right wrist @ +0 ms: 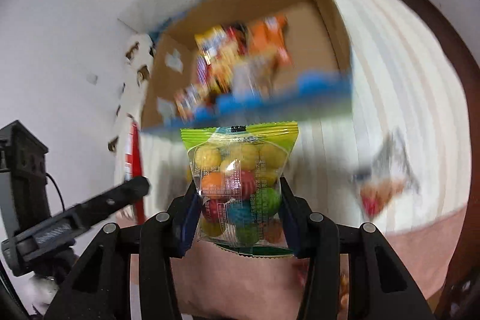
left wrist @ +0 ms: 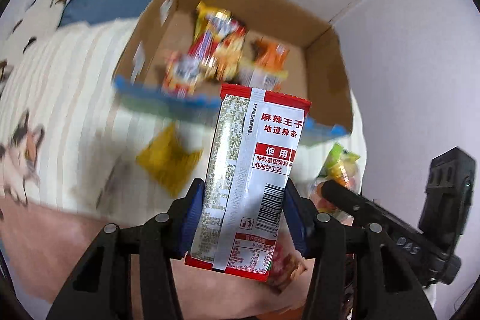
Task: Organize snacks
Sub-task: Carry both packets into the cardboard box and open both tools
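Already a pile of snacks point(left wrist: 222, 50) lies inside the cardboard box point(left wrist: 327, 74), so part of the tidying looks done. The box sits on the bed point(left wrist: 75, 98), on a cream striped blanket, and its top is open. The left tool point(left wrist: 240, 218) squeezes a red and silver snack pack point(left wrist: 255, 170) between its blue pads, and the pack stands up tall with its back side and barcode showing. The pack is in the air in front of the box, not in it yet. The right tool point(right wrist: 240, 215) grips a clear bag of colored candy balls point(right wrist: 240, 179) with a green top, and this bag too hangs just in front of the box's near edge. The pictures are blurry around the box, so I cannot tell each snack inside apart. On the blanket beside the box lies a yellow packet point(left wrist: 168, 161), and it looks like it is left to pick up. More small snacks may wait under the left tool, but they are mostly hidden. So I think both held snacks go into the box next, then the ones left on the bed.
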Demonstrator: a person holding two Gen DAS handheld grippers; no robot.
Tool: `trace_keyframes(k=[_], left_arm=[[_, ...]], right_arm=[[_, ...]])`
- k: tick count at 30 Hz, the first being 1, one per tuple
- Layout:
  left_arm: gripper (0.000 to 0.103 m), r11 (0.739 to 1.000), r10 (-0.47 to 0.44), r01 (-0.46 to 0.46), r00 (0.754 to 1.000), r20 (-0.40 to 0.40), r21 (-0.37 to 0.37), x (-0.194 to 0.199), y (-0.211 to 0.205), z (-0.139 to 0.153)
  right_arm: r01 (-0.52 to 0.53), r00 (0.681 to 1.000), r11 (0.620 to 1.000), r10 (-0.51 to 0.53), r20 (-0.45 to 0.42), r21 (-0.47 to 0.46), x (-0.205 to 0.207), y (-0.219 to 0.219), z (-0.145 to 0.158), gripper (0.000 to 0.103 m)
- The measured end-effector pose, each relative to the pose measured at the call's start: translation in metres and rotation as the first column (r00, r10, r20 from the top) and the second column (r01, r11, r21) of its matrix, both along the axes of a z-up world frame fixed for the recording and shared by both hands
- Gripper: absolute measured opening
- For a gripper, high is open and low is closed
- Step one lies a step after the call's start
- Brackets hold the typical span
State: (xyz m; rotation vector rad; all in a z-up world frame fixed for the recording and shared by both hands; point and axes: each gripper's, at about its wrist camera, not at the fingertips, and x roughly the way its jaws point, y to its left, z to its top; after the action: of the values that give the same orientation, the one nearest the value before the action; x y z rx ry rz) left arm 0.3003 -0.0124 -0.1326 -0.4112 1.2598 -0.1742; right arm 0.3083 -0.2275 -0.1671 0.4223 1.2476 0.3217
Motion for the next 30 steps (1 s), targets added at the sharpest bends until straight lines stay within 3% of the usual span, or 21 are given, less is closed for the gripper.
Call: trace_keyframes(k=[7, 13, 19, 26, 27, 29, 30], left_arm=[[0.049, 0.994, 0.005, -0.007, 1.0, 0.024, 0.108, 0.097, 0.004, 0.012], [0.049, 0.969, 0.011, -0.003, 0.999, -0.031, 0.247, 0.183, 0.011, -0.012], [0.049, 0.961, 0.034, 0.005, 0.99, -0.135, 0.277, 0.242, 0.023, -0.051], [0.05, 0.955, 0.033, 0.027, 0.98, -0.197, 0.296, 0.266, 0.026, -0.079], [0.05, 0.958, 0.035, 0.025, 0.978, -0.205, 0.285, 0.268, 0.027, -0.082], [0.053, 0.962, 0.037, 0.02, 0.978, -0.204, 0.271, 0.27, 0.029, -0.087], [0.056, 0.962, 0.042, 0.014, 0.979, -0.2, 0.272, 0.274, 0.033, -0.09]], right_arm=[[0.047, 0.996, 0.993, -0.037, 0.083, -0.111, 0.097, 0.008, 0.034, 0.05], [0.083, 0.996, 0.969, -0.076, 0.038, -0.232, 0.181, 0.014, 0.006, 0.05], [0.109, 0.993, 0.948, -0.117, -0.012, -0.298, 0.23, 0.008, -0.023, 0.05], [0.133, 0.985, 0.931, -0.162, -0.059, -0.339, 0.252, 0.0, -0.058, 0.051], [0.139, 0.982, 0.925, -0.174, -0.068, -0.353, 0.255, -0.001, -0.061, 0.053], [0.136, 0.982, 0.92, -0.174, -0.071, -0.368, 0.26, 0.0, -0.066, 0.068], [0.124, 0.984, 0.92, -0.161, -0.071, -0.371, 0.261, 0.002, -0.066, 0.083]])
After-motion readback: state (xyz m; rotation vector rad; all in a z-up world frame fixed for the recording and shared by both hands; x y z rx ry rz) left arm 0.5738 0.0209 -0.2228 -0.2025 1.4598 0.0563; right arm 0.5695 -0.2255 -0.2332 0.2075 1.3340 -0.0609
